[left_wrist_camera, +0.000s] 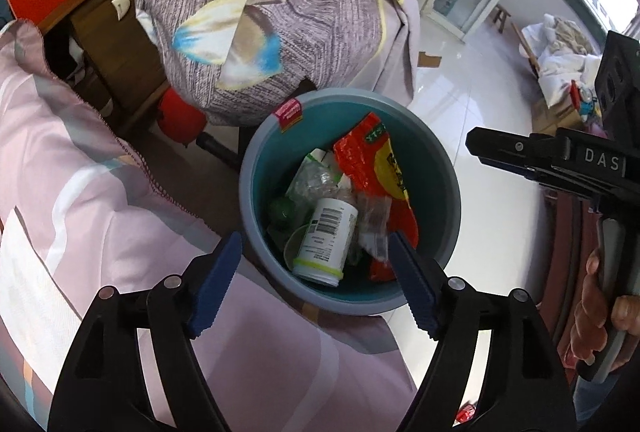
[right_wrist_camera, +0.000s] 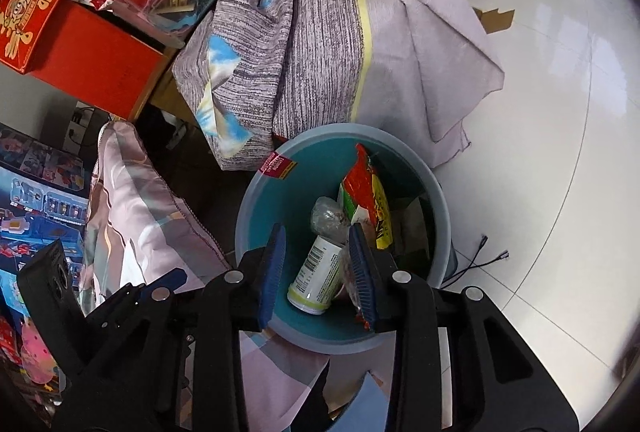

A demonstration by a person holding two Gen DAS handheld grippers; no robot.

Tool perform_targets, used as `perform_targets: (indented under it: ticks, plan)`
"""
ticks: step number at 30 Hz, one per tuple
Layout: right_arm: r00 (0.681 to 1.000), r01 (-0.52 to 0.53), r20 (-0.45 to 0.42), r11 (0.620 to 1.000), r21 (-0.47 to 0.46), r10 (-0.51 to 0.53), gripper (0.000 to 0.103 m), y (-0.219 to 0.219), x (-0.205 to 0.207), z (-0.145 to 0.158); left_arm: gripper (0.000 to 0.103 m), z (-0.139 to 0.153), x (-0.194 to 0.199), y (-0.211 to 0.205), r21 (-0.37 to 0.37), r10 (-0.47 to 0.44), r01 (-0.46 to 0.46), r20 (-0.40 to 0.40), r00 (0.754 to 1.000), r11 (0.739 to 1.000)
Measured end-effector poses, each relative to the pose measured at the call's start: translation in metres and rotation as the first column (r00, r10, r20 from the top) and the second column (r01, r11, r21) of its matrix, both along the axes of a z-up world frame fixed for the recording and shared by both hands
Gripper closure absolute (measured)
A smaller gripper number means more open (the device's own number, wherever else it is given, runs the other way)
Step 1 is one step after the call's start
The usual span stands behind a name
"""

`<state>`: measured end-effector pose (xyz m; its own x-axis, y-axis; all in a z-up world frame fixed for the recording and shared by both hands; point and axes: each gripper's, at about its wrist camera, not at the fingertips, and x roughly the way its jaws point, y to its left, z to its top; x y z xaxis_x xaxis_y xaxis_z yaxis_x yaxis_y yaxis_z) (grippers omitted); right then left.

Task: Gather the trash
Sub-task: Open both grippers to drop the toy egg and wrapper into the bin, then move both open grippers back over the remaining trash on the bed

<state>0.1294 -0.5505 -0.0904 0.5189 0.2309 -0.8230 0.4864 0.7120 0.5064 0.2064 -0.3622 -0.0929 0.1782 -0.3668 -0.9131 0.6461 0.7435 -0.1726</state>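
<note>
A round teal bin (left_wrist_camera: 256, 168) stands on the floor beside the bed; it also shows in the right wrist view (right_wrist_camera: 256, 208). In it lie a white barcoded bottle (left_wrist_camera: 326, 236) (right_wrist_camera: 316, 274), a red and yellow snack wrapper (left_wrist_camera: 376, 168) (right_wrist_camera: 368, 192) and clear crumpled plastic (left_wrist_camera: 316, 180) (right_wrist_camera: 328, 218). My left gripper (left_wrist_camera: 316, 280) is open and empty above the bin's near rim. My right gripper (right_wrist_camera: 318, 278) is open and empty, its blue fingers (right_wrist_camera: 274, 272) over the bin. It shows from the side in the left wrist view (left_wrist_camera: 474, 142).
A pink quilt (left_wrist_camera: 80, 200) covers the bed at the left. A grey patterned cloth (left_wrist_camera: 260, 20) drapes a seat behind the bin. A wooden cabinet (left_wrist_camera: 108, 44) with a red box (right_wrist_camera: 96, 60) stands at the back left. White tiled floor (right_wrist_camera: 560, 152) spreads to the right.
</note>
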Motion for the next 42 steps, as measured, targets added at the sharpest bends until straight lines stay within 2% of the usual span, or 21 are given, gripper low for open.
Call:
perform_targets:
  ticks: [1, 2, 4, 6, 22, 36, 42]
  plan:
    - [1.000, 0.002, -0.002, 1.000, 0.001, -0.002, 0.046, 0.001, 0.000, 0.000, 0.024, 0.000, 0.000, 0.001, -0.001, 0.003, -0.003, -0.002, 1.000, 1.000]
    - [1.000, 0.006, -0.003, 1.000, -0.004, -0.006, 0.035, 0.001, 0.000, 0.000, 0.021, 0.001, -0.001, 0.002, -0.003, 0.005, -0.005, -0.002, 1.000, 1.000]
    - [1.000, 0.009, -0.011, 0.999, -0.031, -0.009, 0.035, 0.004, -0.001, 0.002, 0.017, 0.003, -0.002, 0.005, -0.003, 0.011, -0.011, 0.007, 1.000, 1.000]
    - [1.000, 0.004, -0.018, 1.000, -0.021, -0.005, 0.029, 0.005, 0.000, 0.002, 0.015, 0.004, -0.003, 0.007, -0.004, 0.015, -0.015, 0.012, 1.000, 1.000]
    - [0.998, -0.049, -0.032, 0.999, -0.019, 0.048, 0.026, 0.055, 0.001, 0.017, 0.012, 0.027, -0.018, 0.062, -0.024, 0.068, -0.067, 0.045, 0.997, 0.997]
    - [0.988, -0.152, -0.029, 0.988, -0.043, 0.150, 0.026, 0.129, 0.011, 0.038, 0.011, 0.044, -0.029, 0.152, -0.071, 0.170, -0.165, 0.071, 0.983, 0.984]
    - [0.974, -0.228, -0.036, 0.971, -0.070, 0.226, 0.026, 0.177, 0.020, 0.046, 0.010, 0.045, -0.032, 0.200, -0.089, 0.232, -0.225, 0.071, 0.970, 0.970]
